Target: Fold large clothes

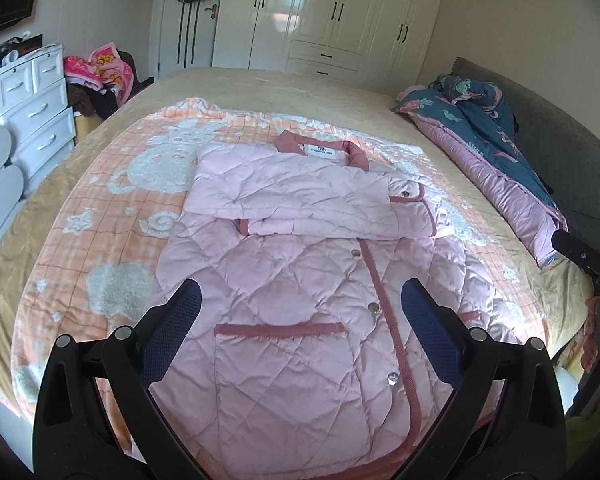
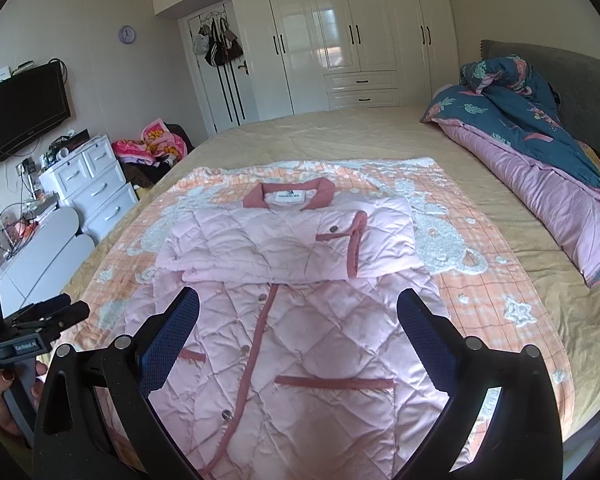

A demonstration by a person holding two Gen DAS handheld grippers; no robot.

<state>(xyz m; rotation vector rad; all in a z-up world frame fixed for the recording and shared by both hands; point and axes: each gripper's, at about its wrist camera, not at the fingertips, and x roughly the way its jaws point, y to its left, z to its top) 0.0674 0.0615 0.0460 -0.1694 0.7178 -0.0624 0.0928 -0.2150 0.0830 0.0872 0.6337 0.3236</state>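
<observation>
A pink quilted coat (image 1: 300,280) with darker pink trim lies flat on an orange patterned blanket (image 1: 100,200) on the bed. It also shows in the right wrist view (image 2: 300,320). Both sleeves are folded across the chest (image 2: 284,244), below the collar (image 1: 320,148). My left gripper (image 1: 300,300) is open and empty, held above the coat's lower half. My right gripper (image 2: 300,312) is open and empty, also above the lower half. The coat's hem is hidden under the gripper bodies.
A rumpled blue and pink quilt (image 2: 540,152) lies along the bed's right side by the grey headboard (image 1: 560,140). White drawers (image 2: 92,184) and piled clothes (image 1: 100,76) stand left of the bed. A white wardrobe (image 2: 360,32) is behind.
</observation>
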